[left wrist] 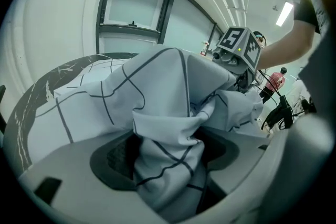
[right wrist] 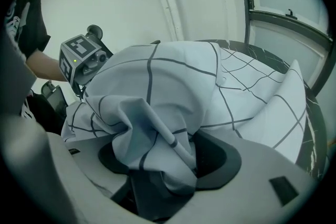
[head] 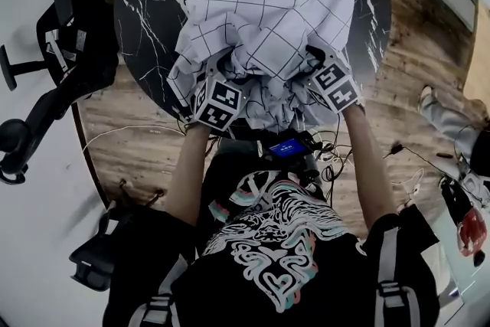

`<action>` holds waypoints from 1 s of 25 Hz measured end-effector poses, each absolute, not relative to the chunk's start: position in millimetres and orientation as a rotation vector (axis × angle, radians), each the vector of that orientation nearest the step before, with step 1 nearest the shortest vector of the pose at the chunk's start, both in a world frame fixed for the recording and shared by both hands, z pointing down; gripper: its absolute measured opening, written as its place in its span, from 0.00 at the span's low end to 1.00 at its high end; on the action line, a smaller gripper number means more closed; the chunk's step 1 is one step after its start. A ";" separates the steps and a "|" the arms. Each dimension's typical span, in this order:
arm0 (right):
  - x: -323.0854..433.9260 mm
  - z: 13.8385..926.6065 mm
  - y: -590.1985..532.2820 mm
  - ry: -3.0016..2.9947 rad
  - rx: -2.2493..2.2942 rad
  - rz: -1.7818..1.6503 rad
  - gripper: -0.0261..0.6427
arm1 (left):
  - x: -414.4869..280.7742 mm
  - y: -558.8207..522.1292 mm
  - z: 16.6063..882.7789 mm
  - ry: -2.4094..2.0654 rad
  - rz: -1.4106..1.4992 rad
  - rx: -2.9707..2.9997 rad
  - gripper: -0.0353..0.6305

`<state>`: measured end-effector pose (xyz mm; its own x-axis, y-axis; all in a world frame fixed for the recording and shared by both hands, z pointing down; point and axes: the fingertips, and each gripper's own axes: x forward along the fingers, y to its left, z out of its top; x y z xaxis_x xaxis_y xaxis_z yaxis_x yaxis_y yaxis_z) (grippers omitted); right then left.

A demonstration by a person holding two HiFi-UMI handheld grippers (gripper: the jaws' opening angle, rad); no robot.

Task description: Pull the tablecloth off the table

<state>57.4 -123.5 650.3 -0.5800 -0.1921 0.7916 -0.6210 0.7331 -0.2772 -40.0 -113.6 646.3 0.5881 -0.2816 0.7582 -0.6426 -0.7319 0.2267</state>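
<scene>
A white tablecloth with a thin black grid lies crumpled over the near half of a round black marble table. My left gripper and right gripper both reach into its bunched near edge, side by side. In the left gripper view, a thick fold of the tablecloth fills the gap of the left gripper, and the jaws are closed on it. The right gripper likewise pinches a twisted wad of the tablecloth. Each gripper view shows the other one's marker cube.
A black office chair stands left of the table, and another dark seat is at the lower left. Cables and a device with a blue screen lie on the wooden floor by my feet. Someone's shoe is at the right.
</scene>
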 end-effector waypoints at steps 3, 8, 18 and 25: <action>53.4 649.5 -122.3 -2.161 0.608 0.701 0.47 | -37.7 -113.2 645.4 -0.709 1.000 2.366 0.54; 47.0 647.0 -121.3 -2.193 0.601 0.691 0.41 | -35.7 -114.3 645.0 -0.695 1.001 2.390 0.49; 32.0 640.9 -120.3 -2.257 0.640 0.696 0.27 | -35.5 -117.1 644.9 -0.672 0.989 2.423 0.39; 28.6 641.6 -121.6 -2.257 0.672 0.708 0.25 | -35.3 -118.3 647.0 -0.667 0.980 2.407 0.38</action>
